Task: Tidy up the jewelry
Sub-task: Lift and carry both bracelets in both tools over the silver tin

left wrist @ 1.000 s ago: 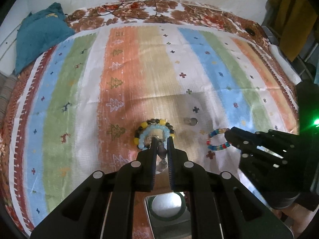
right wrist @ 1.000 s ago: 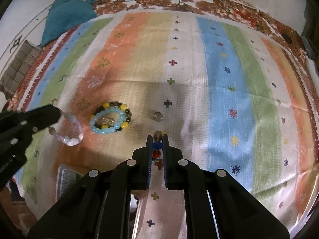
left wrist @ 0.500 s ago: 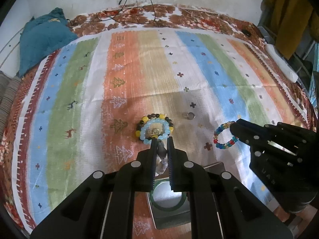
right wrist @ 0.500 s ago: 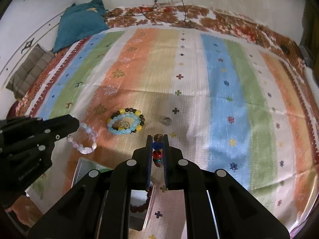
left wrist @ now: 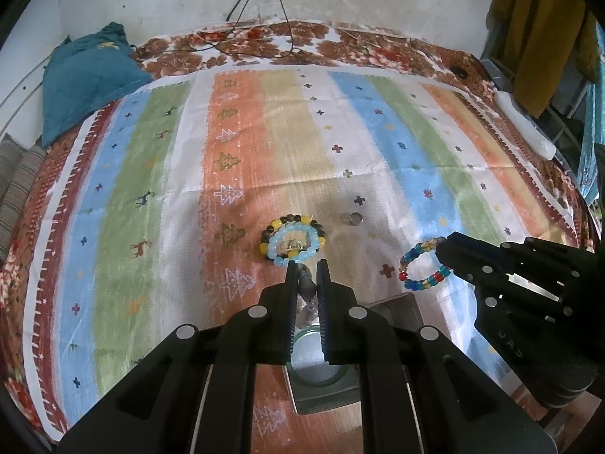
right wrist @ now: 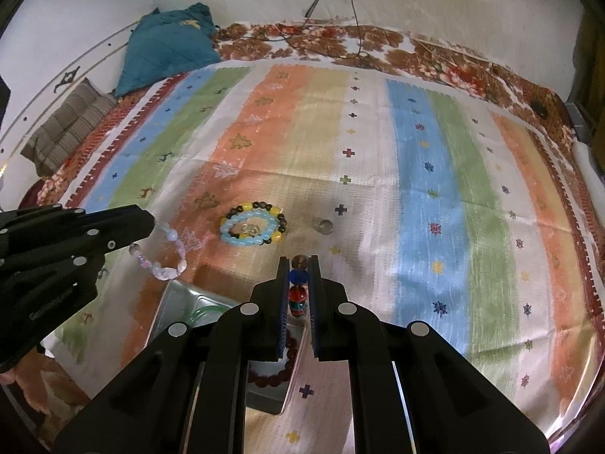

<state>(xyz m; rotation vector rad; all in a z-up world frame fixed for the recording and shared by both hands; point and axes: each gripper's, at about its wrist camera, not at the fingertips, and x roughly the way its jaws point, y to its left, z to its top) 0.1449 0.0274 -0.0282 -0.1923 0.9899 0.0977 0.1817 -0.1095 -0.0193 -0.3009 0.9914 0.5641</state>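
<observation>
Fingers (left wrist: 292,283) (right wrist: 314,276) pinch a pale bracelet (right wrist: 166,261) and multicolored bracelet (left wrist: 423,265); stacked bracelets (left wrist: 293,240) lie beyond the tray (left wrist: 397,306).

Metal tray (left wrist: 397,304) largely hidden beneath the left gripper (left wrist: 306,278); its contents are indistinct. Small object inside the pale blue bracelet (right wrist: 247,231) too small to identify. Dark red bracelet (right wrist: 281,363) partly masked by the right gripper (right wrist: 298,276).

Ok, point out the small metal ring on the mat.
The small metal ring lies alone on the striped mat, just right of the stacked beaded bracelets.
</observation>
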